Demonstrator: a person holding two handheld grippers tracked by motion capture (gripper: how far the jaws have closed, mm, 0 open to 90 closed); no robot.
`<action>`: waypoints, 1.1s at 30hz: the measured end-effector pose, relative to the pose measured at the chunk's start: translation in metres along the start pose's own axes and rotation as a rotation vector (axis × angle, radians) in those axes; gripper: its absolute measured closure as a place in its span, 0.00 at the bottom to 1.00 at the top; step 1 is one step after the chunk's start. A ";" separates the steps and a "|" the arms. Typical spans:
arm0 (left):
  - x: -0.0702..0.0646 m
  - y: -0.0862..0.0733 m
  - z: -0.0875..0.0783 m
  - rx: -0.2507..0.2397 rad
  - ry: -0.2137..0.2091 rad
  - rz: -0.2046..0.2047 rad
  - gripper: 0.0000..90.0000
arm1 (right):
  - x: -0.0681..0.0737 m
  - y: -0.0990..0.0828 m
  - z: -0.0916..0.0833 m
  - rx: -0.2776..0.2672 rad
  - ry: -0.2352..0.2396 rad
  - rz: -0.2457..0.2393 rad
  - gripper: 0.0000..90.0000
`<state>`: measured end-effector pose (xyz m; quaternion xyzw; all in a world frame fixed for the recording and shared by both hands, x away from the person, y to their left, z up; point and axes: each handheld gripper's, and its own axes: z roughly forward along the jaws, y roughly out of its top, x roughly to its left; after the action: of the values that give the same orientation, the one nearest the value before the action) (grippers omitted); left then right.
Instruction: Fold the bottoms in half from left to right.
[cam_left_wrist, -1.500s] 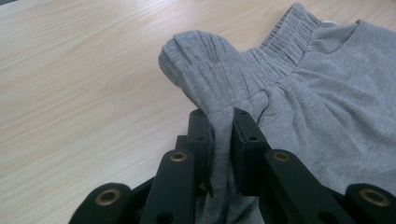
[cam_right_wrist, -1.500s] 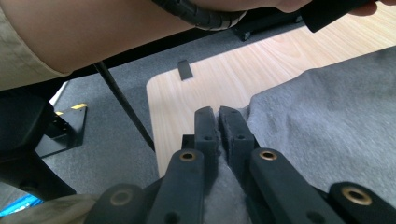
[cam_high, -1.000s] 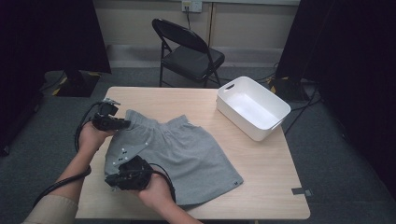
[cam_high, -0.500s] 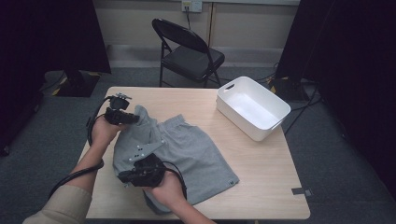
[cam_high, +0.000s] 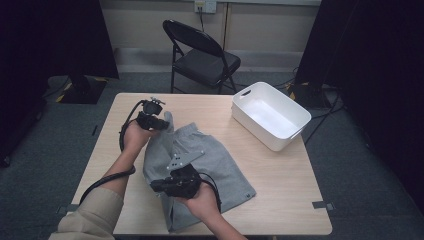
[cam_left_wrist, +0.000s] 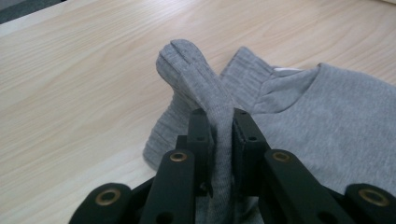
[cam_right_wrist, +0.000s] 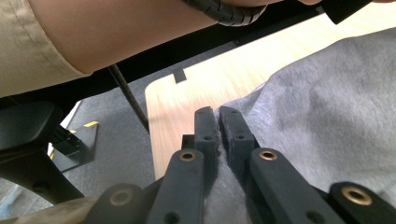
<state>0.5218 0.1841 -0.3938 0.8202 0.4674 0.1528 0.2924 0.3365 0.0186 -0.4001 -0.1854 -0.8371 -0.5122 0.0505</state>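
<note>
Two tools grip one grey garment (cam_high: 210, 165), a pair of shorts lying on the counter (cam_high: 290, 200) left of centre, with a white bin (cam_high: 270, 117) well apart at the far right corner and a folding chair (cam_high: 200, 57) beyond the far edge. Compared with the high view one second ago, both hands are displaced to the right across the counter, and the left edge of the garment, previously spread flat, is now lifted and carried over the middle of the cloth. This is judged to be a lengthwise fold in progress, roughly halfway across; the raised flap is not yet laid down. The left tool (cam_high: 159, 121) is pressed together on the ribbed waistband (cam_left_wrist: 201, 79), which stands up in a pinched ridge between its jaws in the left gripper view. The right tool (cam_high: 159, 186) is likewise closed on the cloth at the hem (cam_right_wrist: 261, 107), near the counter's front edge, with the fabric drawn tight between the jaws. The left hand (cam_high: 134, 137) holds its tool at the far end of the garment, forearm extended diagonally from the lower left. The right hand (cam_high: 200, 200) cradles its tool from beneath at the near end, with the jaws directed leftward.
</note>
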 end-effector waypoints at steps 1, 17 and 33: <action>-0.003 0.002 0.002 0.001 -0.002 0.007 0.89 | -0.001 -0.002 -0.002 -0.001 -0.001 0.006 0.96; -0.028 0.017 0.032 0.033 -0.013 0.039 0.88 | -0.016 -0.022 -0.024 -0.021 -0.032 0.040 0.96; -0.047 0.024 0.065 0.070 -0.016 0.063 0.87 | -0.032 -0.043 -0.045 -0.033 -0.079 0.089 0.96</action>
<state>0.5480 0.1126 -0.4280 0.8454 0.4440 0.1388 0.2624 0.3464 -0.0463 -0.4240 -0.2432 -0.8210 -0.5153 0.0373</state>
